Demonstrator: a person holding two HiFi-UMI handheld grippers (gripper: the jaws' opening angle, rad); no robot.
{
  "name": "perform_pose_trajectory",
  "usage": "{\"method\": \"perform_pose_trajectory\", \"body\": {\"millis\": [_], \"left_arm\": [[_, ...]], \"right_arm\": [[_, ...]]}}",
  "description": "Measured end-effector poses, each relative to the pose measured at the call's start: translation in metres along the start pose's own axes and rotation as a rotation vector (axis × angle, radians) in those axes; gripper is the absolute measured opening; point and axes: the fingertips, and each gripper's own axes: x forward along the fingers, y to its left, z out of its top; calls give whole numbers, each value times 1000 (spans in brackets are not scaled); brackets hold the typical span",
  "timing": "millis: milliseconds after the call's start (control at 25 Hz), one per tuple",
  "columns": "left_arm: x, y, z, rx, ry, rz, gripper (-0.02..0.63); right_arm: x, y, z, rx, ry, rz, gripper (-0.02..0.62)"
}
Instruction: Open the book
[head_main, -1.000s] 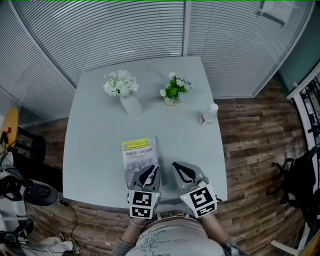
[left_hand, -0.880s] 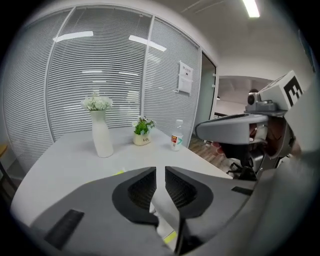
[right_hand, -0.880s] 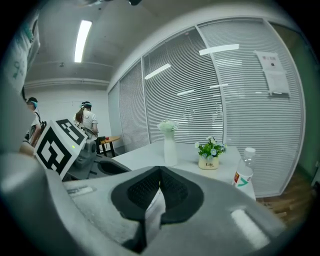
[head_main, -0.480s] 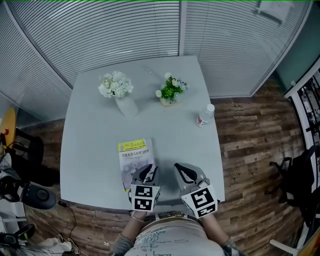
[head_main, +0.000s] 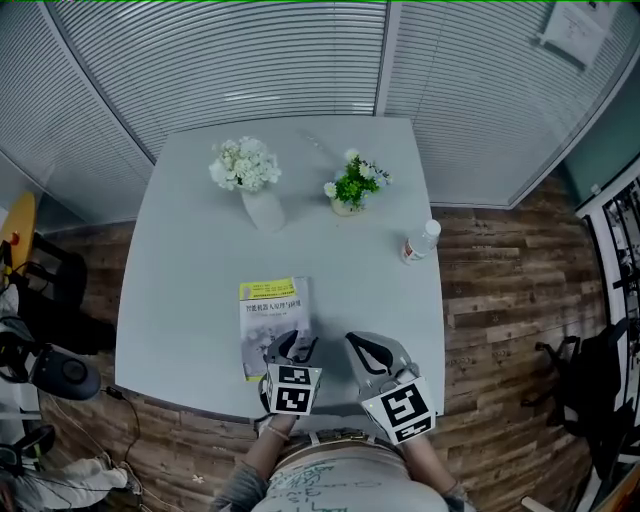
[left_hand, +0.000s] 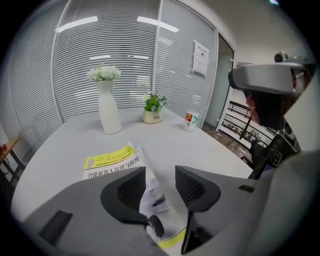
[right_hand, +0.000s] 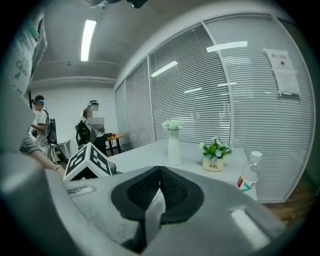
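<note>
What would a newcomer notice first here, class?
A closed book with a yellow band lies near the table's front edge. The left gripper hangs over it, its jaws just opening, the cover showing between them. Behind stand a vase of white flowers and a potted plant.

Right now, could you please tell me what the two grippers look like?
Both the left gripper and the right gripper have smooth grey bodies, black ribbed pads, and a white cube with black square markers at the back. The left jaws have just been opening, the book between them. The person wears a light printed top.
</note>
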Motion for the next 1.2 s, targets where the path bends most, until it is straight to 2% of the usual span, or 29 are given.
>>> {"method": "perform_pose_trajectory", "body": {"millis": [120, 280, 480, 800, 960, 1200], "left_arm": [[12, 1, -8, 11, 42, 5, 228], [28, 1, -16, 39, 92, 20, 267], [38, 4, -26, 60, 125, 36, 273], [46, 6, -35, 51, 157, 33, 273], [46, 10, -38, 7, 159, 44, 273], [43, 9, -39, -16, 156, 39, 273]], "right_arm": [[0, -1, -5, 13, 9, 10, 2], [1, -7, -13, 23, 35, 23, 2], [-1, -20, -14, 37, 33, 1, 2], [-1, -28, -24, 58, 59, -9, 2], [-1, -25, -22, 53, 62, -2, 2], [1, -22, -23, 18, 74, -1, 2]]}}
